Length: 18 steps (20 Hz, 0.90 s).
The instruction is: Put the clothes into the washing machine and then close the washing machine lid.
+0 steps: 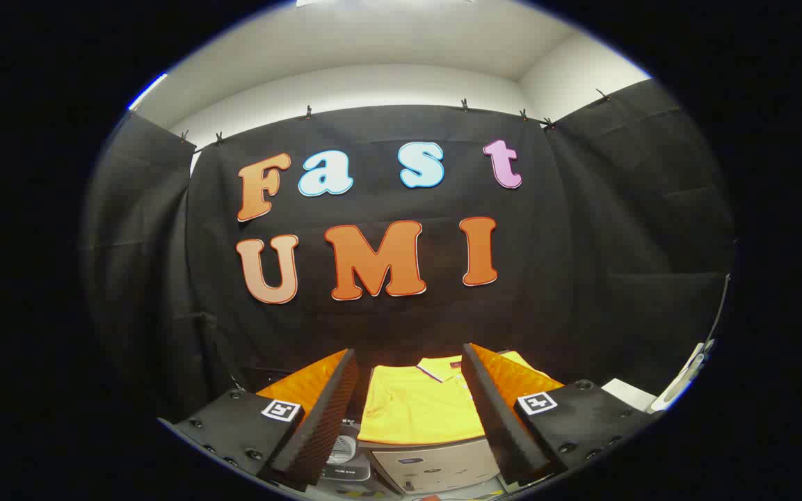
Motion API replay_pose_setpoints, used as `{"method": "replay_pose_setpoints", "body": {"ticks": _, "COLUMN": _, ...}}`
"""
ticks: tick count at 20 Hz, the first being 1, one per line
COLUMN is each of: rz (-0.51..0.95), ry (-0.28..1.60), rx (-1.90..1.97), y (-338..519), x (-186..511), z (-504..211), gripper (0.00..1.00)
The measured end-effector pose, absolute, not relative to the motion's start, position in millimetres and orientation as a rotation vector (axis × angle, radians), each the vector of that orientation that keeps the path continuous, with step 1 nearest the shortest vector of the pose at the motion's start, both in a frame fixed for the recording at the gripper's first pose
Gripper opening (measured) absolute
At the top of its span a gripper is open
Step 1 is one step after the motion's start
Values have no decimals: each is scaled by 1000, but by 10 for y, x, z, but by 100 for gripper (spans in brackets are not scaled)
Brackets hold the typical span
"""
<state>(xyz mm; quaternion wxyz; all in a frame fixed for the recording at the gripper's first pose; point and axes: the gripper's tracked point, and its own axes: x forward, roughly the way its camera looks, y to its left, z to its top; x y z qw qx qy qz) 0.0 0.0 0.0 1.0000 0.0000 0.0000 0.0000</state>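
Claw [411, 424] wide open, holding nothing; yellow shirt [418, 407] lower centre, folded atop what's prob. the washing machine [435, 466]. Risk: shallow pinch, shirt unfolds & slips off.

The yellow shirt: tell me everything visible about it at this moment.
The yellow shirt is a folded polo-style garment of soft-looking fabric, with a collar edged in a darker stripe at its far end. It lies flat on top of a pale boxy appliance, its near hem hanging slightly over the front edge. It sits beyond the open claw, seen in the gap between the two fingers; nothing grips it, and whether the fingers touch it is unclear.
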Motion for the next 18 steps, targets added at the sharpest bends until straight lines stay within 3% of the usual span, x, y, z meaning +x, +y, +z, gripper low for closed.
{"method": "replay_pose_setpoints", "body": {"ticks": 18, "rz": 7, "ry": 27, "rx": -59, "y": -6, "x": 119, "z": 29, "gripper": 97}}
